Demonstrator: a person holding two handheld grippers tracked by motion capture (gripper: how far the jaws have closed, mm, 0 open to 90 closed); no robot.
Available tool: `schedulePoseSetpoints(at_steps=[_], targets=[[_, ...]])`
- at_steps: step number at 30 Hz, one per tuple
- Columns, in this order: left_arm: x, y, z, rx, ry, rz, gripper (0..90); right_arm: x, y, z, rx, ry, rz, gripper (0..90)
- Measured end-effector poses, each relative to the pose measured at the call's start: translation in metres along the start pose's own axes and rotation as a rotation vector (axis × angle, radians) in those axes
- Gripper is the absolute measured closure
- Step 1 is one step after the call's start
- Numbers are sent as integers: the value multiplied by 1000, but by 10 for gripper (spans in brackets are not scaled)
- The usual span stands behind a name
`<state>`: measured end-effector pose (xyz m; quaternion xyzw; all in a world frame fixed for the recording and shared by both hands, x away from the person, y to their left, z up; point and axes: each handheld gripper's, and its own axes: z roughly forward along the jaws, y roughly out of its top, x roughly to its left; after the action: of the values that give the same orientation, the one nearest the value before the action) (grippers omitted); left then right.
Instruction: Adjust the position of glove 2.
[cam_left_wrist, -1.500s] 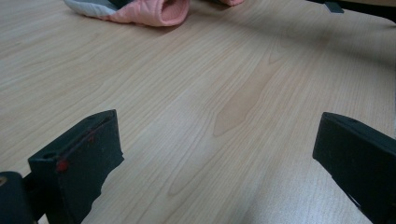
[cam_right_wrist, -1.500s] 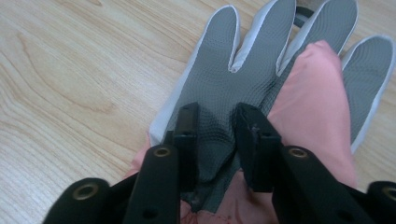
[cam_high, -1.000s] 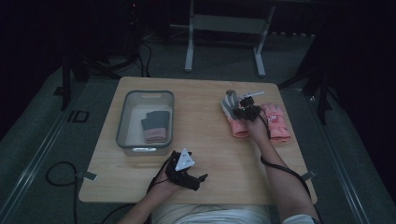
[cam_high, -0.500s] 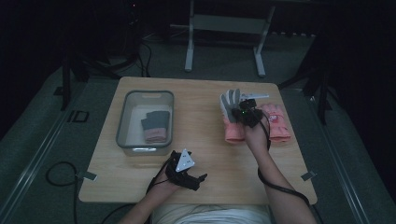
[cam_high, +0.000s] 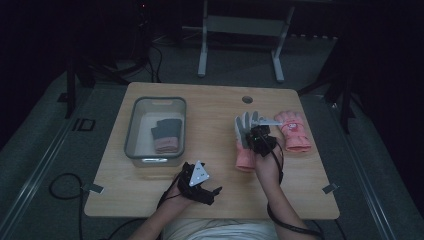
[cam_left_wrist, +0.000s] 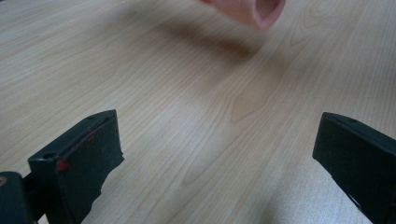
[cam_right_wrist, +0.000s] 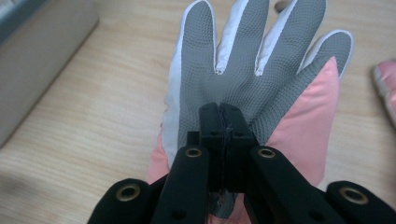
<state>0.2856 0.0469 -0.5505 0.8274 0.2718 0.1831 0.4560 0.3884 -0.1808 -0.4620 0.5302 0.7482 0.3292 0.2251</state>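
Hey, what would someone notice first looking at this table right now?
The pink and grey glove pinched in the right gripper, mid-table. Its pink mate lies just to the right. At the left, a clear bin holds a dark glove; the left gripper rests open near the table's front edge.

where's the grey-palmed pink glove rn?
High view: the grey-palmed pink glove is right of table centre, pinched in the right tongs, between the bin and the second pink glove.

Overhead looks down; gripper cameras skim table (cam_high: 210, 107).
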Motion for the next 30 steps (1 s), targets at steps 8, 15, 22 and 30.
schedulePoseSetpoints(at_steps=[8, 15, 22, 30], targets=[[-3, -2, 3, 21, -17, 15, 8, 8, -11, 30, 31, 33, 46, 890], [-1, -2, 3, 17, -21, 4, 8, 18, -20, 58, 76, 74, 60, 887], [-1, -3, 3, 18, -24, 10, 8, 29, -21, 72, 85, 124, -32, 887], [0, -4, 3, 18, -25, 9, 8, 26, -24, 77, 80, 130, -31, 864]])
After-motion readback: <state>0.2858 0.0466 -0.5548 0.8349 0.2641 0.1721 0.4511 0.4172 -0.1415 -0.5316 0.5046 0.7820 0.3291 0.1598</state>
